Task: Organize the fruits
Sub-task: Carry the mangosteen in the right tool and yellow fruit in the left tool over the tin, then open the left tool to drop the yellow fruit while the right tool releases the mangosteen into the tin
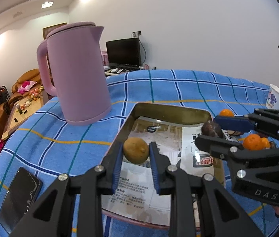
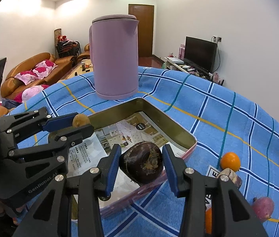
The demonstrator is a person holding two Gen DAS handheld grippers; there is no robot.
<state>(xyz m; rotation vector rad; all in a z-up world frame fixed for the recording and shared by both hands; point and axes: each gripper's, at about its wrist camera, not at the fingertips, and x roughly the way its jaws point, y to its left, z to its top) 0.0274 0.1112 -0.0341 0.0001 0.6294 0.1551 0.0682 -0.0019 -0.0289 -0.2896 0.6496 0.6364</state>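
L gripper (image 1: 136, 154) pinches the brownish round fruit (image 1: 136, 150) over the tin tray (image 1: 171, 112), R gripper (image 2: 141, 165) clamps the dark purple fruit (image 2: 141, 165) at the tray's near rim, prob. both held low for dropping in. Oranges (image 2: 230, 161) wait outside on the blue checked cloth (image 2: 208, 106), w/ pink kettle (image 2: 114, 57) behind; living rm, sofa, TV.

The big kettle (image 1: 76, 73) is light purple, and the cloth (image 1: 179, 86) under it is blue with dark blue, white, green and yellow lines that make squares. The tray (image 1: 171, 114) has gold walls and printed paper with tiny words inside. One fruit (image 1: 136, 149) is brownish yellow, another (image 2: 141, 165) is dark brown, the little oranges (image 1: 255, 142) are bright orange, and the cup (image 1: 275, 96) is white with blue flowers.
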